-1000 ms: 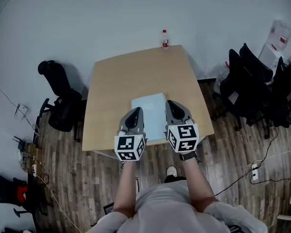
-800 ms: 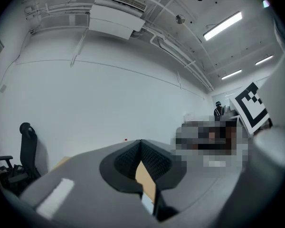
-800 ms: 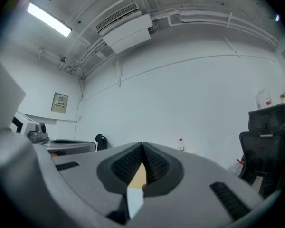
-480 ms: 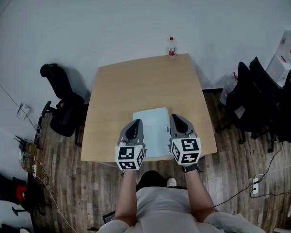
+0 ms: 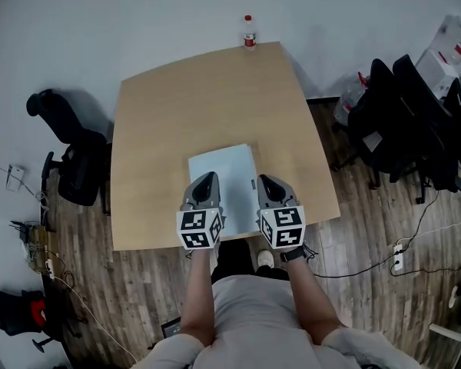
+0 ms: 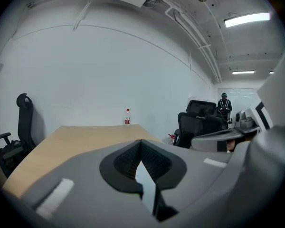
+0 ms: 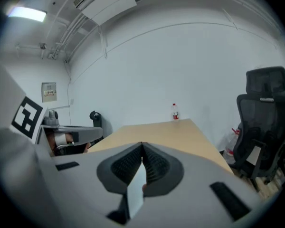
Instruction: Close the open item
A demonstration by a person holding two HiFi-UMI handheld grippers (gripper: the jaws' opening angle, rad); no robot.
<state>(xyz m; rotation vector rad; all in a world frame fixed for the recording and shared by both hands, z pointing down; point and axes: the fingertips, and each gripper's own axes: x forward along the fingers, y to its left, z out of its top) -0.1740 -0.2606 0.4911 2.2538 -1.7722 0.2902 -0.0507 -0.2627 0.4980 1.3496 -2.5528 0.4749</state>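
A flat pale blue-white rectangular item lies on the wooden table near its front edge; whether it stands open is not visible from above. My left gripper hangs over the item's near left part, and my right gripper sits at its near right edge. In the left gripper view the left gripper has its fingertips meeting, with only the table top beyond. The right gripper looks the same in the right gripper view. Neither holds anything that I can see.
A small bottle with a red label stands at the table's far edge. A black office chair is left of the table and several black chairs stand to the right. A person stands far off in the room.
The head view has swung, so the table sits differently in the picture. Both grippers keep their places over the near end of the pale item, still shut.
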